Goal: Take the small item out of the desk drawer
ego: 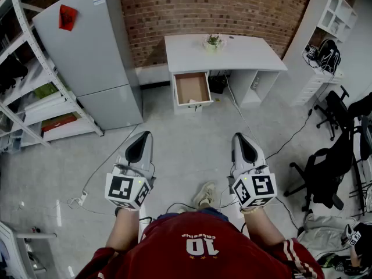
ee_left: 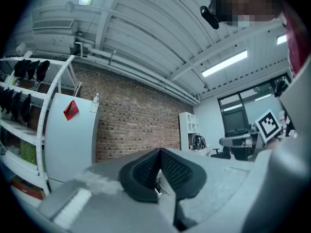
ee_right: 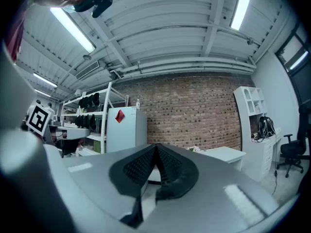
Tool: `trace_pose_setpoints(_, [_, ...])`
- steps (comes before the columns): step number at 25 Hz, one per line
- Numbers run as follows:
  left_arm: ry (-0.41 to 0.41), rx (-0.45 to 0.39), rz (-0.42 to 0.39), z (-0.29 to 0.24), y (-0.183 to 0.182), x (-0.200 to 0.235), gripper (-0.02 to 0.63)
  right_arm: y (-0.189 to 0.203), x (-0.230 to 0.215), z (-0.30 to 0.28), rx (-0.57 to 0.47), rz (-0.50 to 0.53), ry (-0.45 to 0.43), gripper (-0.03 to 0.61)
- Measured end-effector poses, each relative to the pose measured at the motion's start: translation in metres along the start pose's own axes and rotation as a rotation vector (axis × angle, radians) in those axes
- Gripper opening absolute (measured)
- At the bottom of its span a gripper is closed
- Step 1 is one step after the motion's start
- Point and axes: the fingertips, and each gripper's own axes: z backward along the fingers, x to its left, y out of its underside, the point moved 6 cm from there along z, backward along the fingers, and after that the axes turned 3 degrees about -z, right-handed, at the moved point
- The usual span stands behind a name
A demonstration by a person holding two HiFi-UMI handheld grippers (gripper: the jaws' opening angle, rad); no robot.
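A white desk (ego: 232, 56) stands against the brick wall, far ahead of me. Its left drawer (ego: 192, 89) is pulled out, and its brown bottom looks bare; no small item shows in it from here. My left gripper (ego: 141, 140) and right gripper (ego: 242, 142) are held level over the floor, side by side, well short of the desk. Both are shut with nothing between the pads. In the left gripper view the black pads (ee_left: 167, 168) meet at the tips, and in the right gripper view the pads (ee_right: 143, 166) also touch. A small potted plant (ego: 213, 40) sits on the desk top.
A grey fridge (ego: 93, 51) stands left of the desk, with metal shelving (ego: 35, 97) further left. White cubby shelves (ego: 328, 16) and black office chairs (ego: 331, 173) are on the right. Cables (ego: 296, 135) trail over the floor.
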Motion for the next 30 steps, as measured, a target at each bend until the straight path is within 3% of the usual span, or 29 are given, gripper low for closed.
trace_pose_setpoints(14, [0.022,-0.002,0.017,-0.009,0.002,0.002,0.003,0.002,0.002,-0.004,-0.013,-0.019,0.008,0.000])
trace_pose_setpoints(30, [0.044,0.001,0.028,-0.022,0.013,0.006,0.003,0.012,0.004,-0.024,-0.027,-0.045,-0.062,0.002])
